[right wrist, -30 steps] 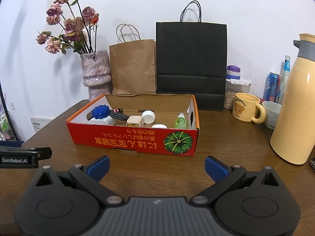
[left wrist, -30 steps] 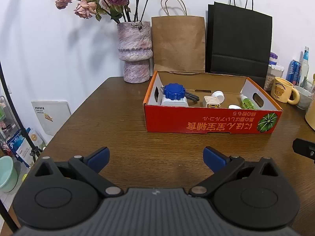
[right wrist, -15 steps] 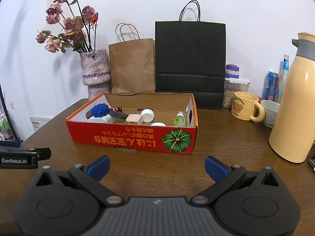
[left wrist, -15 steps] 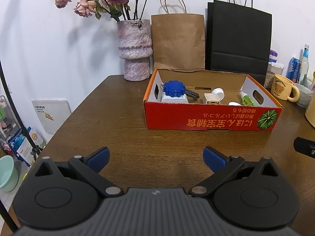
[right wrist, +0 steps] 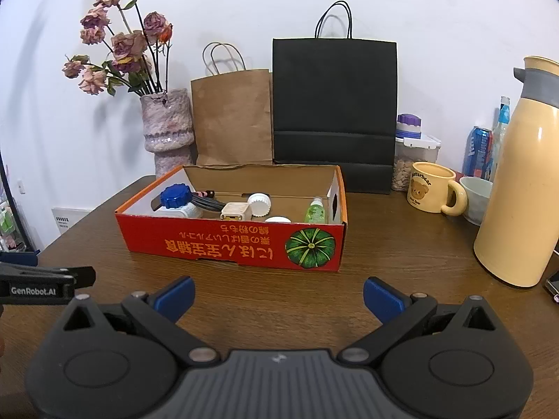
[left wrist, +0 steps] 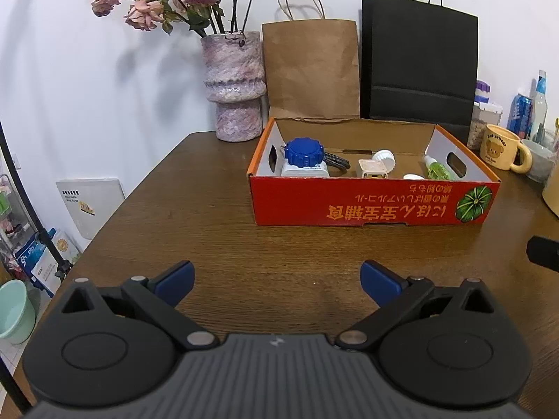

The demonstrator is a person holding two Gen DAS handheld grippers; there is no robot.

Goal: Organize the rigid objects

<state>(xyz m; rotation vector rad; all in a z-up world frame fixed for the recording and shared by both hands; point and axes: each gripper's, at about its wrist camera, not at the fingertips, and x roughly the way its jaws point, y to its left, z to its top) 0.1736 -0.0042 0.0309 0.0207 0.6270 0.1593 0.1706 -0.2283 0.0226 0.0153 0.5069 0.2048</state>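
I have both claws over the dark wood-grain desk [left wrist: 209,209], and my landmark is the shallow red cardboard box [left wrist: 374,206] with a printed green pumpkin on its front wall. The left claw [left wrist: 277,281] is spread wide with nothing between its blue pads, and the right claw [right wrist: 278,296] is spread just as wide and empty; both sit in front of the box, well apart from it. Inside the box, at its left end, I see a white plastic bottle with a ridged blue cap [left wrist: 304,162] lying beside a dark braided cable [left wrist: 337,160]. Toward the middle of the box are a small cream block with a slot in its face [left wrist: 373,169] and a white ribbed cap [left wrist: 384,159] tipped on edge behind it, then a flat white lid [right wrist: 277,219], and at the right end a little clear green bottle [left wrist: 436,169]. Behind the box a crinkled brown paper bag [left wrist: 311,70] and a smooth black paper bag [left wrist: 421,66] stand against the wall, with a mottled pink stone-like vase [left wrist: 236,83] of dried roses behind the box's left corner. To the right of the box is a glossy yellow bear mug [right wrist: 435,192]. Only the right wrist view shows the tall cream thermos jug [right wrist: 520,181] with its grey collar, right of the box; only the left wrist view shows the floor clutter and a pale green bucket [left wrist: 12,310] off the desk's left edge.
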